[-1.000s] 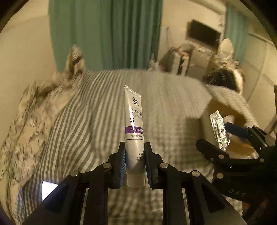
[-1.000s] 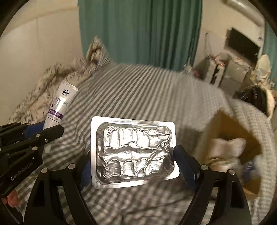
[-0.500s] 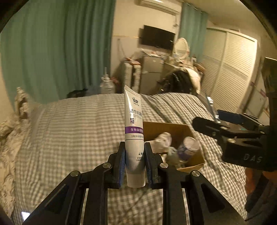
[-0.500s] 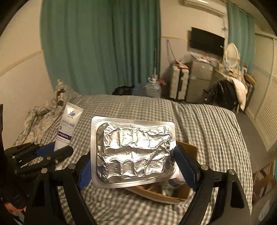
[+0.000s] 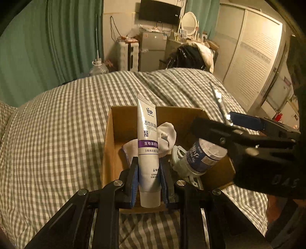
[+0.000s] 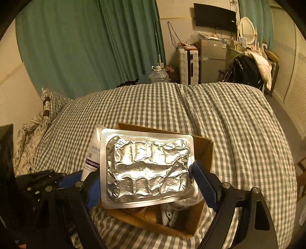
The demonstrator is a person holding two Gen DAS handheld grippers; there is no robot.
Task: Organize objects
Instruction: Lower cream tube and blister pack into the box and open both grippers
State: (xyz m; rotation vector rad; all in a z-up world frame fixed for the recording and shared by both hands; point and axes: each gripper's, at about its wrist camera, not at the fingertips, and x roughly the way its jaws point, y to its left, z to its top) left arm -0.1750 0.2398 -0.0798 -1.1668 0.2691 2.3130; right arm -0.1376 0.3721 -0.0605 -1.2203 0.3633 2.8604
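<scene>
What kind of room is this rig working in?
Almost certainly a lived-in bedroom: a bed under a gingham duvet, green curtains, and a wall TV above a small fridge.

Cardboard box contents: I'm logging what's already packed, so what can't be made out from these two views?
- Right wrist view: the foil blister pack in the right gripper covers most of the cardboard box interior.
- Left wrist view: the toothpaste tube in the left gripper hides part of the white sock.
</scene>
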